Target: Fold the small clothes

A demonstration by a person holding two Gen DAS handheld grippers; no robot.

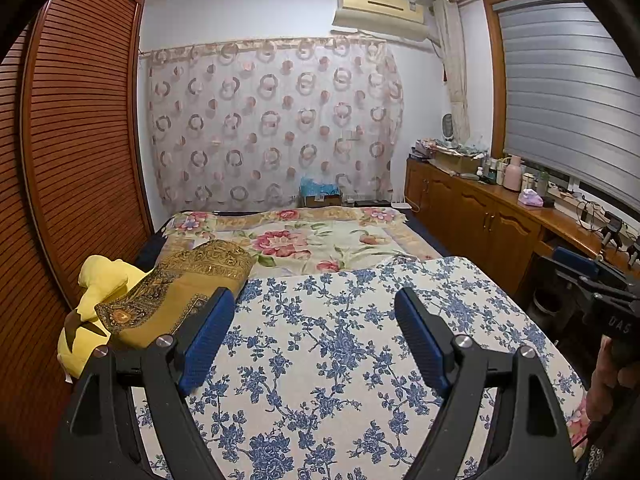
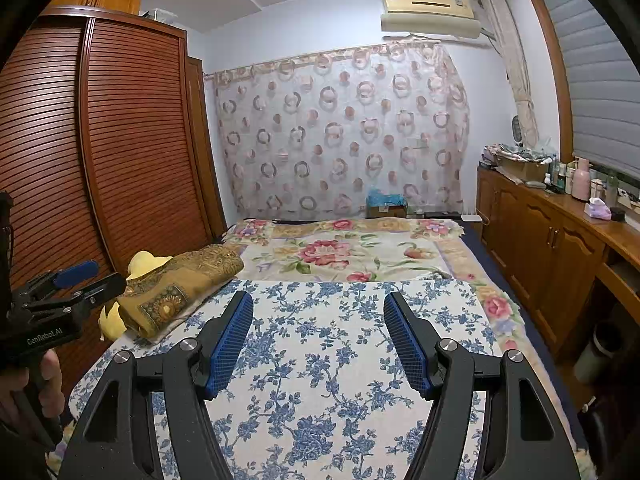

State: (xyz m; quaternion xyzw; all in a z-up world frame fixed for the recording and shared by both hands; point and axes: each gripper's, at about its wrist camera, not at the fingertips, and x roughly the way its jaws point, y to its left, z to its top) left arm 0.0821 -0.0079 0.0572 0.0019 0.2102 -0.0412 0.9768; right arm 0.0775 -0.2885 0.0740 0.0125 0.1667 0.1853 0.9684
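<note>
- The nearest piece of cloth to fold is a mustard wrap, a soft, loosely folded bundle with a dark paisley border, lying ahead and to the left of both grippers, well clear of their tips.
- It rests partly on a yellow plush, smooth and rounded, pressed against the wardrobe side of the bed.
- Left gripper: jaws spread wide, nothing between the ribbed blue pads, only the sheet below them.
- Right gripper: jaws also apart, a little narrower, nothing held; its own blue pads hang over the same sheet.
- Each gripper shows at the edge of the other's view, black and angular, with a hand around the left one's grip.
- Under both tools lies a flat cream sheet printed with blue flower sprigs, smooth and unwrinkled.
- Beyond it, a thicker blanket with large pink roses covers the far half of the bed.
- To the left stands a slatted brown wardrobe; to the right, a glossy wooden cabinet crowded with bottles.
- On the far wall hangs a sheer curtain patterned with rings.
</note>
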